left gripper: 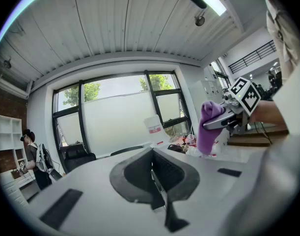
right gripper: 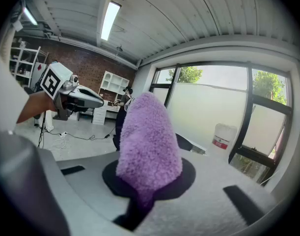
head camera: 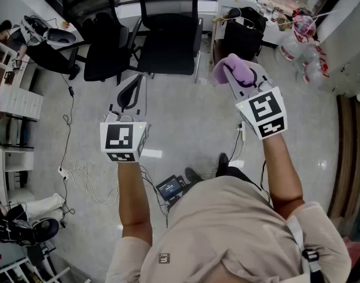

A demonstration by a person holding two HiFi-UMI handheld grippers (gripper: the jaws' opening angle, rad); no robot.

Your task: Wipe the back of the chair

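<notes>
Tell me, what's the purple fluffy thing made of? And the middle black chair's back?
Purple cloth: probably microfibre or chenille, matte, covered in fuzzy tufts. Chair back: seemingly dark fabric or mesh inside a black frame; too small to be sure.

left tongs (head camera: 132, 86) together; right tongs (head camera: 234, 74) clamped

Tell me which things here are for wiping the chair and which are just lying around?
For the job:
- purple cloth, held in the right gripper
- black chair straight ahead

Just lying about:
- floor cables
- plastic bags
- white shelf
</notes>
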